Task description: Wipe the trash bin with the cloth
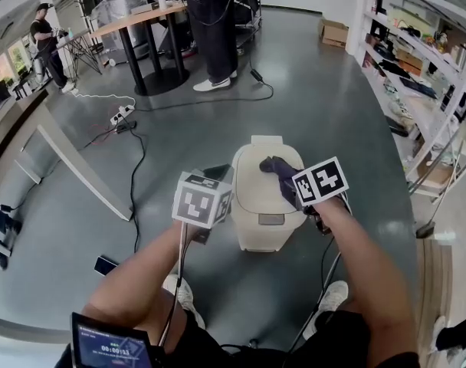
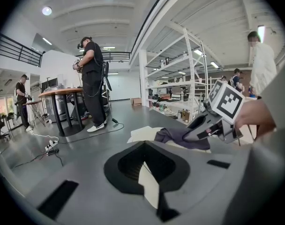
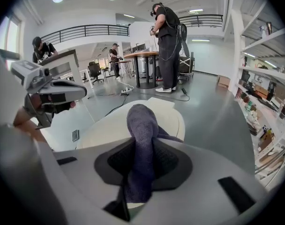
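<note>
Between the jaws of the right gripper (image 3: pixel 140 175) we noted the purple cloth (image 3: pixel 141 125), clamped along its length, with a rounded wad standing out ahead of the fingertips. Just ahead of and below that wad lay the cream lid of the trash bin (image 3: pixel 105 128). From the head view the cloth sat on the right half of the lid and touched it, while the gripper body stayed back over the bin's near right edge. We judged the grip deliberate: the protruding wad served as the wiping pad and kept the hard jaws off the plastic. To the left of this gripper, across the lid, the left gripper (image 2: pixel 149 184) hung close beside the bin's left flank. Its jaws stood a narrow gap apart with nothing held, and only a sliver of cream bin showed through the gap. We could not tell whether it touched the bin. Our reading was that it waited there to brace the light bin against sliding on the smooth floor (image 1: pixel 333 90) when the right side pushed. We judged that the lid wipe was in hand and that the bin's walls remained to be done.
</note>
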`<state>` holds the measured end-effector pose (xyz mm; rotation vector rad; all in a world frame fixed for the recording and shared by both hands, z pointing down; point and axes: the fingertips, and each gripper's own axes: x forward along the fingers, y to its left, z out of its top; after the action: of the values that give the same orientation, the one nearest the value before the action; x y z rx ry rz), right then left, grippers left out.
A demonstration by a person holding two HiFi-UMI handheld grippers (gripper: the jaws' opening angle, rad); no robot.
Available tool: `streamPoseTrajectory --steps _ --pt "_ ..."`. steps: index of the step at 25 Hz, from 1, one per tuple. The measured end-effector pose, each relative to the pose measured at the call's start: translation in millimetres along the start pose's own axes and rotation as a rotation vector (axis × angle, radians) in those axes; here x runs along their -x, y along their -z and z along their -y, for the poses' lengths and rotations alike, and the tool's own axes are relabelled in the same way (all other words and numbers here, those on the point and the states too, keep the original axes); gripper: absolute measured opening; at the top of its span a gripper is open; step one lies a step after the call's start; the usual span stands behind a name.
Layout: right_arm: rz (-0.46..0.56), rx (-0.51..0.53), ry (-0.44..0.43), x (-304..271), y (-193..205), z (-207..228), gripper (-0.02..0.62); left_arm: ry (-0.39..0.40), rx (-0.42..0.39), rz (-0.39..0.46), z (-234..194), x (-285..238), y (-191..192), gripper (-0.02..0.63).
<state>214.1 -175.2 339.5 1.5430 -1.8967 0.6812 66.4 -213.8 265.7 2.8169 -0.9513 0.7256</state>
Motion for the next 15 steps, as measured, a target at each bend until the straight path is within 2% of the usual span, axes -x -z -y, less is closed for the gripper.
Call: streamPoseTrajectory --steps 11,15 --pt "0.051 -0.093 0.047 21.5 12.2 18.2 0.089 0.012 -0.008 0.015 27.8 11.6 -6.2 -0.003" --pt "0.116 -0.093 0.012 22.2 -5.6 -12.0 0.089 0.015 -0.009 0.017 26.7 16.2 0.6 -0.002"
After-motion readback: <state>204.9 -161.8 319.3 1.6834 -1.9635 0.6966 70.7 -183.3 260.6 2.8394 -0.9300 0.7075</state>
